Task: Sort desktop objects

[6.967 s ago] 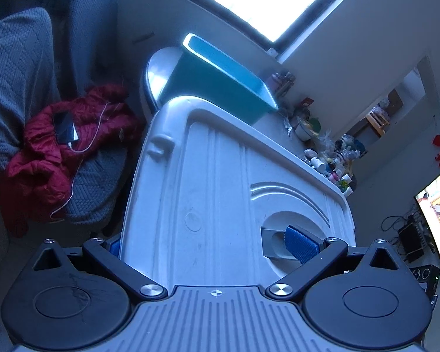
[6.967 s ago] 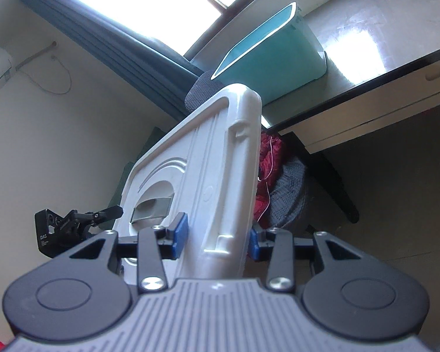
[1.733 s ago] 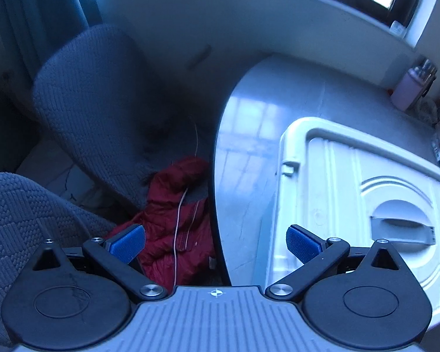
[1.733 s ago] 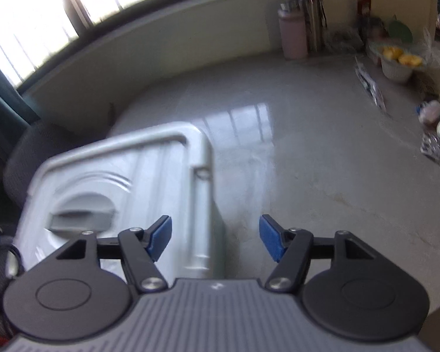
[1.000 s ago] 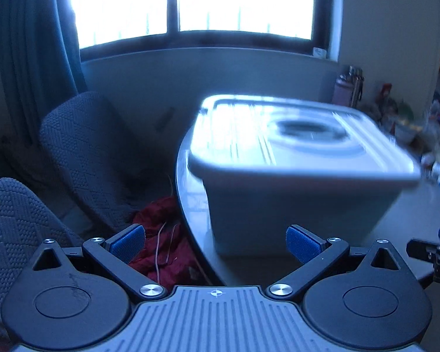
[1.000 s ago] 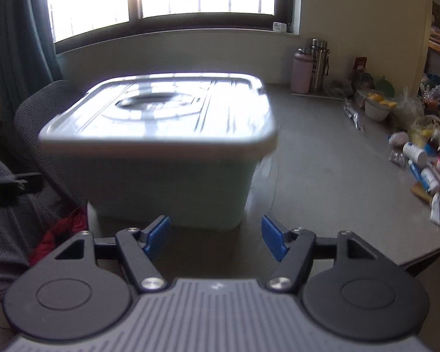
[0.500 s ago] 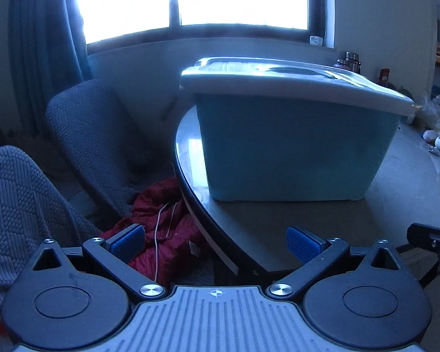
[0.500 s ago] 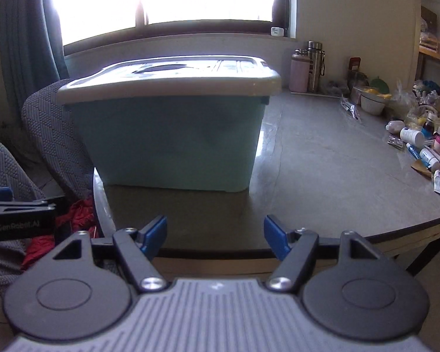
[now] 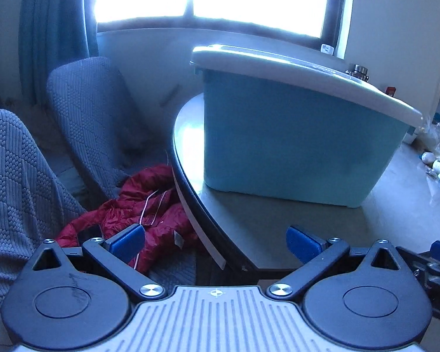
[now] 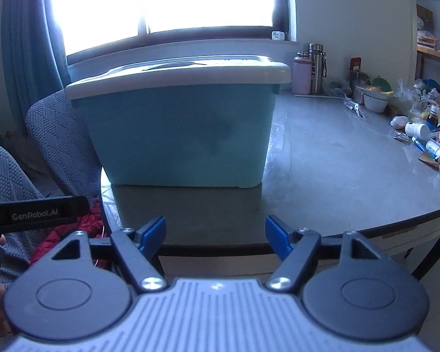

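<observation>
Home room: curtained window (image 10: 167, 3), upholstered chairs (image 9: 94, 117), red jacket (image 9: 143, 205), cluttered table (image 10: 337, 161) with thermos flasks (image 10: 316, 67).

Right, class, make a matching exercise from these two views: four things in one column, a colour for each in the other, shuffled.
Things:
1. storage bin
2. bin lid
3. jacket
4. taller flask

Colours:
A. red
B. steel
C. teal
D. white

Pairs: 1-C, 2-D, 3-A, 4-B
</observation>
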`<action>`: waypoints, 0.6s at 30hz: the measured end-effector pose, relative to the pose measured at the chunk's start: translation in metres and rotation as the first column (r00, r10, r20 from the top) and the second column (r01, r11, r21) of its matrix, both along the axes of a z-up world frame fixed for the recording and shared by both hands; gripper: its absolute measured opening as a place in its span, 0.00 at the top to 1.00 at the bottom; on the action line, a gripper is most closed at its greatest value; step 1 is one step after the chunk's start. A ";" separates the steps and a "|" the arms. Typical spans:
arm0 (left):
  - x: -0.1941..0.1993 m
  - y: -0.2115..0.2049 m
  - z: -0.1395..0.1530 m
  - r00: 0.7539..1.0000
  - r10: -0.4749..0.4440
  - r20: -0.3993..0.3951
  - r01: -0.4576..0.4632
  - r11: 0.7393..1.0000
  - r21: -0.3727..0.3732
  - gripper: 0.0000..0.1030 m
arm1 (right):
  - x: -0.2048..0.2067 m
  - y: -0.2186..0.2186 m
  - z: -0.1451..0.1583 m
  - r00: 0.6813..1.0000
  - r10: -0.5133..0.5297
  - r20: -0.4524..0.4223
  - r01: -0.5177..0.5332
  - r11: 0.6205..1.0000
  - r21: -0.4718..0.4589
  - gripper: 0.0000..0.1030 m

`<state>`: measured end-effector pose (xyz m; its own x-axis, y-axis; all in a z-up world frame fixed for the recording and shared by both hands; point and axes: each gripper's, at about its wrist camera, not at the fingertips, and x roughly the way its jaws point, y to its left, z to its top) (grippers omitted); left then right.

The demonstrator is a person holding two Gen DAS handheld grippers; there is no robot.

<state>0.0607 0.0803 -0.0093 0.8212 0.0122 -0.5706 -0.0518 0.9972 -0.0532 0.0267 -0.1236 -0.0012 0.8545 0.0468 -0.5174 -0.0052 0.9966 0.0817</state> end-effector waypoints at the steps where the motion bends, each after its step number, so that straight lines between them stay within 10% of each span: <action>1: 0.000 -0.001 -0.001 1.000 -0.005 0.001 0.005 1.000 0.007 0.00 | 0.000 0.001 -0.001 1.000 -0.001 -0.001 0.001 1.000 -0.002 0.27; 18: 0.006 -0.007 -0.005 1.000 -0.024 -0.007 0.024 0.998 0.052 0.00 | 0.001 -0.001 -0.010 1.000 -0.009 -0.021 0.009 1.000 0.012 0.27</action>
